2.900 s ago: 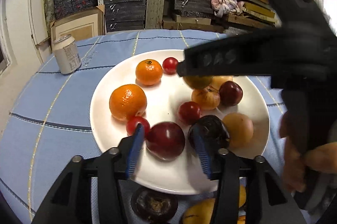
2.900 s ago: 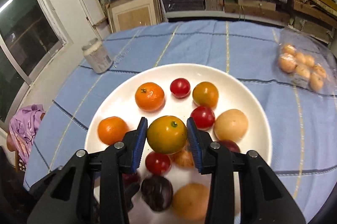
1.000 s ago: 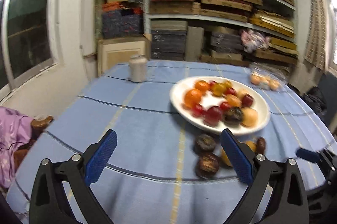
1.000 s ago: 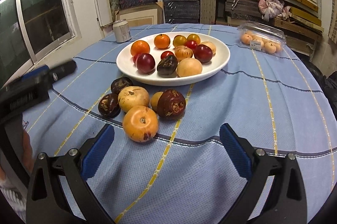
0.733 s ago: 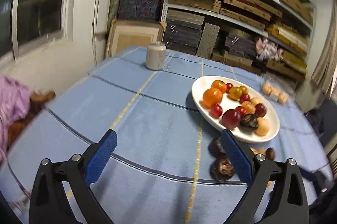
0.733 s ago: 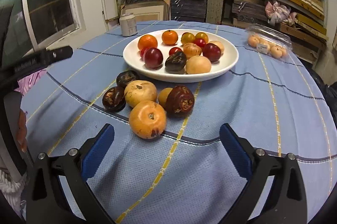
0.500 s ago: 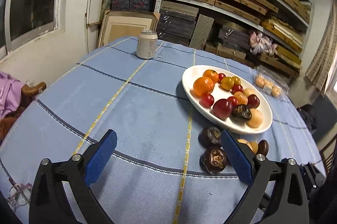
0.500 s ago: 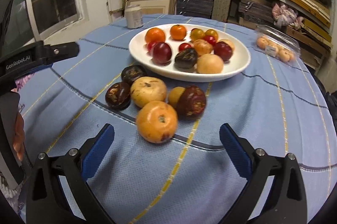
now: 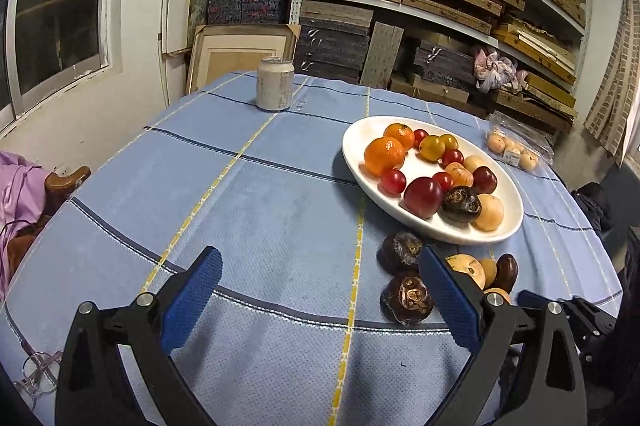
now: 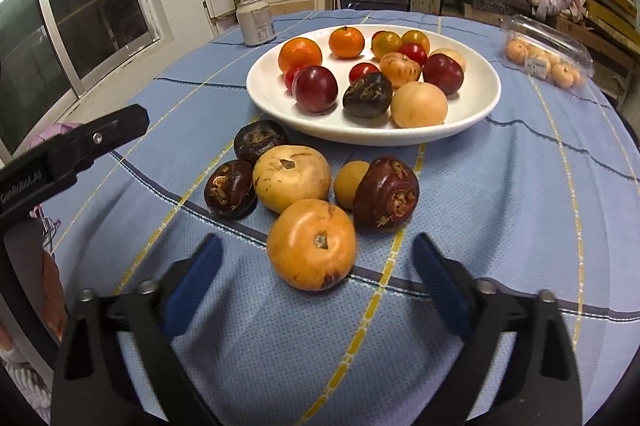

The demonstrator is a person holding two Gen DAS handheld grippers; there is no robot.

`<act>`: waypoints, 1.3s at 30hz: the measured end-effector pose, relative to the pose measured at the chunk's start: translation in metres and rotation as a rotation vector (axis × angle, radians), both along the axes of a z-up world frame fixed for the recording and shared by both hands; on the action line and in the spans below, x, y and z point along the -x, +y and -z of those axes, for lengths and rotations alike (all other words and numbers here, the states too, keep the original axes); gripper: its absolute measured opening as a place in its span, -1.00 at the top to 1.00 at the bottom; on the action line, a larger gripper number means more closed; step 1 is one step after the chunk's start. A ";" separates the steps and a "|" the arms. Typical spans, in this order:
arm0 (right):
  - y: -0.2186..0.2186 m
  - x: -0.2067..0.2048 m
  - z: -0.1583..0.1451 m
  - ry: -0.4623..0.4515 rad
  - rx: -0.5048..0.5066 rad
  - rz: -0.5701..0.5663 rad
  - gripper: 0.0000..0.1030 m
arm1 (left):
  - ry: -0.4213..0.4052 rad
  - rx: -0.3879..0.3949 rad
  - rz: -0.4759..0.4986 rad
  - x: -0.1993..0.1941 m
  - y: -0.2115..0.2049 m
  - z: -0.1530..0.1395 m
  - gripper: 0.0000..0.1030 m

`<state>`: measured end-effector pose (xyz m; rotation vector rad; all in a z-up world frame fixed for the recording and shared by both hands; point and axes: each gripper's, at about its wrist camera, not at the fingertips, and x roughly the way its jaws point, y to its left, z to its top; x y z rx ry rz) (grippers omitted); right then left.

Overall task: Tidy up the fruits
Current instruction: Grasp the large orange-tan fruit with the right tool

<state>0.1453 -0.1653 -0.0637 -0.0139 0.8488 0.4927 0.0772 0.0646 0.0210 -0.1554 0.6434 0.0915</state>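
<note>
1. Our right hand-held gripper hangs low over the tabletop with its blue pads apart. Its jaws have just been closing, yet they clasp nothing: the big orange fruit lies just ahead of the tips, not between the pads.
2. Our left hand-held gripper is spread wide and empty, pointing at bare cloth well to the left of the fruit. In the right view its black arm reaches in from the left edge.
3. Six pieces lie loose on the tabletop, bunched just in front of the plate: the orange fruit nearest us, a pale yellow fruit behind it, a small tan fruit touching a dark red-brown fruit on the right, and two dark brown fruits on the left.
4. The plate already holds a good dozen pieces: two tangerines at the far left, small red and yellow-green tomatoes, two dark red plums, one dark brown fruit and a pale round one at the near rim.
5. We judge the task well over halfway: most fruit is on the plate and the six loose pieces remain. The orange fruit looks like the next pick.
6. Further out stand a drinks can and a clear box of small fruit, both apart from the plate.
</note>
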 end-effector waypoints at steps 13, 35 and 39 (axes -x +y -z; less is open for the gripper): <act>-0.033 0.026 -0.005 -0.006 -0.067 0.030 0.16 | 0.074 -0.007 0.018 -0.010 -0.004 0.016 -0.93; -0.084 0.026 -0.009 0.030 -0.182 0.169 0.15 | 0.133 -0.206 0.252 -0.016 -0.061 0.039 -0.93; -0.085 0.025 -0.009 0.031 -0.188 0.170 0.14 | 0.200 -0.162 0.244 -0.029 -0.055 0.048 -0.93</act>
